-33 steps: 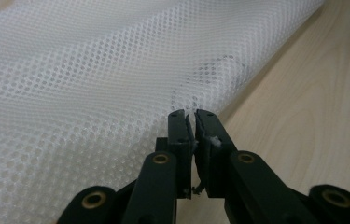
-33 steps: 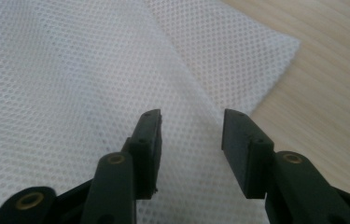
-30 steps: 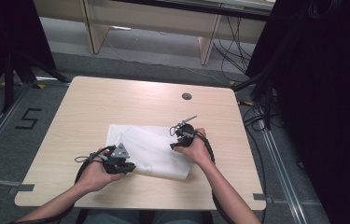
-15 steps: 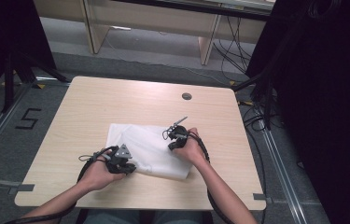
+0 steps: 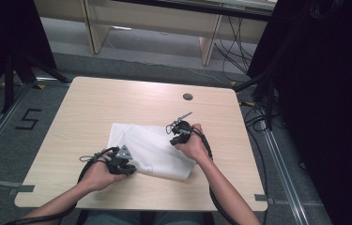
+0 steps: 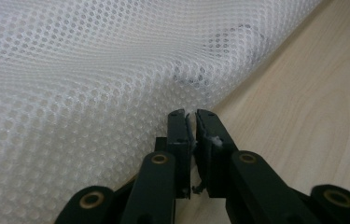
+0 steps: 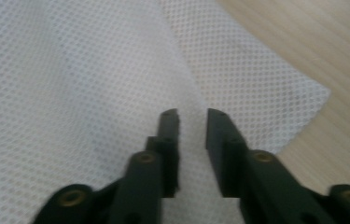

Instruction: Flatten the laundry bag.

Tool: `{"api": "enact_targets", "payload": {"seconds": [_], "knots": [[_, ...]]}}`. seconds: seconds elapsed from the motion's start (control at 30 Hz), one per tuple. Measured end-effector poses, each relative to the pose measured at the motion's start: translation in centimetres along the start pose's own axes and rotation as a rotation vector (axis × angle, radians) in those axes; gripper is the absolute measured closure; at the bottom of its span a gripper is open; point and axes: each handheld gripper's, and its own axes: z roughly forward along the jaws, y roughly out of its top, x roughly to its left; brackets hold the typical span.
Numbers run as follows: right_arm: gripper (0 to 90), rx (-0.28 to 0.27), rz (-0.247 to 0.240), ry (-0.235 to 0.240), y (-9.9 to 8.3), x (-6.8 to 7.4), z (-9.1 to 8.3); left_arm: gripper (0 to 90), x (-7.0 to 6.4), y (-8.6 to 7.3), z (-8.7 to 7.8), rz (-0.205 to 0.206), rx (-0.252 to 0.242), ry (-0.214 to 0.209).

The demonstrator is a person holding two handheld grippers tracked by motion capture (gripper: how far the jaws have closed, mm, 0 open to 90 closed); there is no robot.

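A: From the high view, where does the white mesh cloth [image 5: 152, 151] lie?

B: Flat on the counter [image 5: 117, 103], in the near half, folded into a rough rectangle. The left tool [image 5: 126, 168] sits at its near left corner, the right tool [image 5: 176, 136] over its far right part. On the floor left of the counter a taped "5" [image 5: 27, 119] is readable; I see no other writing there.

A: And the left gripper view?

B: The left tool [image 6: 191, 116] has its jaws nearly together, with a thin sliver of white pinched between them right at the cloth's edge, where mesh meets wood. So it grips the hem. A faint dark smudge shows through the mesh just beyond; too blurred to read as a label.

A: The right gripper view?

B: The right tool [image 7: 192, 114] stands partly open, a clear gap between the jaws, mesh lying beneath and nothing held. A corner of the cloth points right onto bare wood.

A: How will it handle?

B: I judge it light, limp and see-through, with no stiffness; it will sag and fold wherever unsupported. The open weave gives the jaws some bite, yet a thin layer can slip out. Best taken at edges or corners, both layers at once.
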Motion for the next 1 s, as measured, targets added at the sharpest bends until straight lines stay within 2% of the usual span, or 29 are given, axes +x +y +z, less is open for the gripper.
{"api": "enact_targets", "payload": {"seconds": [0.03,0.07,0.2,0.3,0.33,0.37,0.4,0.43,0.47,0.5,0.57,0.6,0.7,0.77,0.8,0.83,0.87,0.9,0.93,0.97,1.0], "knots": [[61.8,0.001,0.004,-0.003,0.1,-0.4,0.3,83.3,-0.1,0.0,0.0,-0.013,-0.005,0.001],[57.8,0.006,0.007,-0.013,0.1,-0.5,0.5,83.3,0.0,0.0,0.0,-0.006,-0.001,0.001],[53.2,0.020,0.006,0.002,0.0,-0.9,1.2,83.3,0.0,0.0,0.0,-0.004,-0.003,-0.001],[61.0,0.048,-0.005,0.008,-0.2,-0.9,1.8,83.3,-0.1,0.0,0.0,-0.008,-0.003,0.001],[72.6,0.049,0.006,0.025,-0.2,-0.8,1.7,83.3,-0.1,0.0,0.1,-0.009,-0.005,0.001],[72.6,0.049,0.006,0.025,-0.2,-0.8,1.7,83.2,-0.1,0.0,0.1,-0.009,-0.005,0.001],[84.8,0.060,-0.016,0.035,-0.1,-0.4,1.6,83.2,-0.1,0.0,0.1,-0.017,-0.006,0.000],[84.8,0.060,-0.016,0.035,-0.1,-0.4,1.6,83.2,-0.1,0.0,0.1,-0.017,-0.006,0.000],[88.7,0.069,-0.026,0.031,-0.1,-0.2,1.5,83.2,0.1,0.0,-0.1,0.006,0.020,-0.001],[89.4,0.075,-0.042,0.030,0.0,-0.1,1.4,83.3,-0.3,0.0,0.2,-0.038,-0.024,0.008],[89.7,0.084,-0.038,0.029,0.1,0.2,1.1,83.4,-0.2,0.0,0.2,-0.014,-0.021,0.008],[89.8,0.070,-0.041,0.026,0.3,0.4,0.7,83.6,-0.3,0.0,0.3,-0.036,-0.026,0.008],[89.7,0.040,-0.039,0.017,0.6,0.6,-0.1,84.1,-0.2,0.2,-0.1,-0.020,-0.043,0.016],[89.6,0.024,-0.031,0.010,0.9,0.8,-0.8,85.4,-0.5,0.5,-0.4,-0.057,-0.069,0.000],[89.6,0.008,-0.034,-0.003,1.0,0.8,-1.0,86.0,-0.6,0.7,-0.6,-0.039,-0.071,-0.009],[89.6,0.017,-0.004,-0.005,1.2,1.1,-1.6,86.5,-1.0,0.9,-0.6,-0.047,-0.085,-0.023],[89.5,0.000,-0.023,0.008,1.4,1.2,-1.8,86.8,-1.1,1.0,-0.6,-0.015,-0.078,-0.030],[89.5,0.003,-0.013,-0.012,1.5,1.3,-2.1,86.9,-1.5,1.1,-0.4,-0.026,-0.075,-0.041],[89.5,-0.018,-0.030,0.004,1.6,1.5,-2.4,87.0,-1.6,1.2,-0.2,-0.024,-0.065,-0.052],[89.5,-0.010,-0.012,0.002,1.7,1.7,-2.7,87.1,-1.6,1.3,0.0,0.003,-0.057,-0.038],[89.5,-0.021,-0.020,0.003,1.9,2.0,-3.0,87.1,-1.6,1.3,0.3,0.009,-0.049,-0.043]]}}
